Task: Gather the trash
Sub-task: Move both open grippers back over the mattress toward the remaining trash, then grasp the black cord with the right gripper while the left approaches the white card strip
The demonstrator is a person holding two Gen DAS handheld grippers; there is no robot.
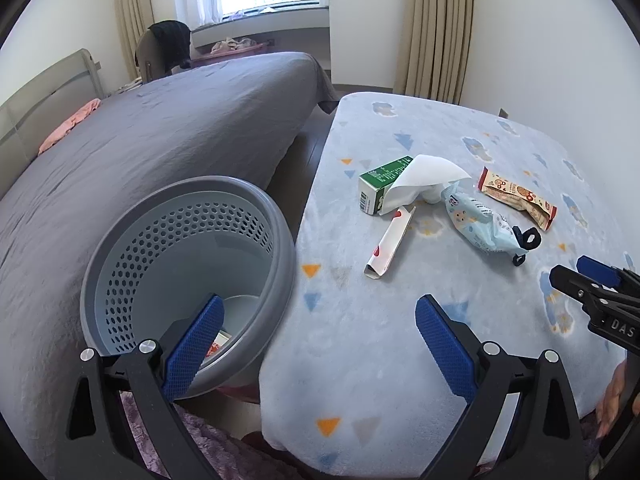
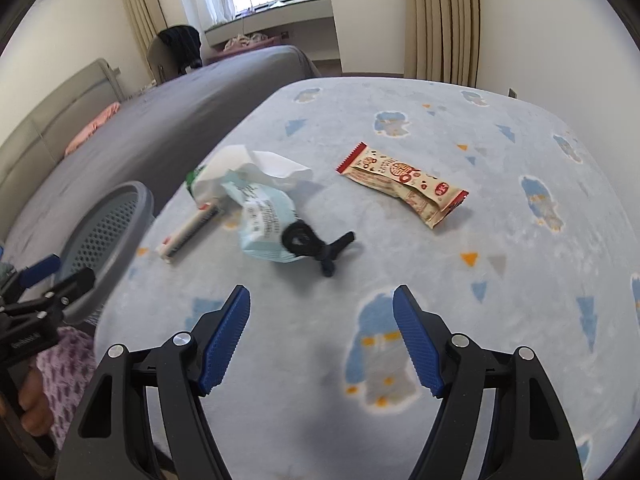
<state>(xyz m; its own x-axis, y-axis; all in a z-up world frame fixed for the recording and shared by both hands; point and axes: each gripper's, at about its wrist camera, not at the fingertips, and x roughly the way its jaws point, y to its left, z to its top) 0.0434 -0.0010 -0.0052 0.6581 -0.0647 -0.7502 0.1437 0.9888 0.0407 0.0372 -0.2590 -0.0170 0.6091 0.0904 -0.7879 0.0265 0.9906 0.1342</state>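
Observation:
Trash lies on a table under a light blue patterned cloth (image 1: 400, 340): a green carton (image 1: 380, 184), a white tissue (image 1: 424, 178), a long white-and-red box (image 1: 390, 242), a pale blue wrapper (image 1: 478, 224), a beige-and-red snack packet (image 1: 518, 198) and a black clip (image 1: 526, 244). A grey perforated bin (image 1: 188, 272) stands left of the table with a little trash inside. My left gripper (image 1: 320, 344) is open, straddling the bin rim and table edge. My right gripper (image 2: 322, 340) is open over the cloth, just short of the black clip (image 2: 316, 246) and the blue wrapper (image 2: 264, 224).
A bed with a grey sheet (image 1: 140, 140) runs along the left behind the bin. A narrow strip of dark floor (image 1: 304, 156) separates bed and table. A purple rug (image 1: 224, 448) lies below the bin. Curtains (image 1: 436, 28) and a white wall stand behind the table.

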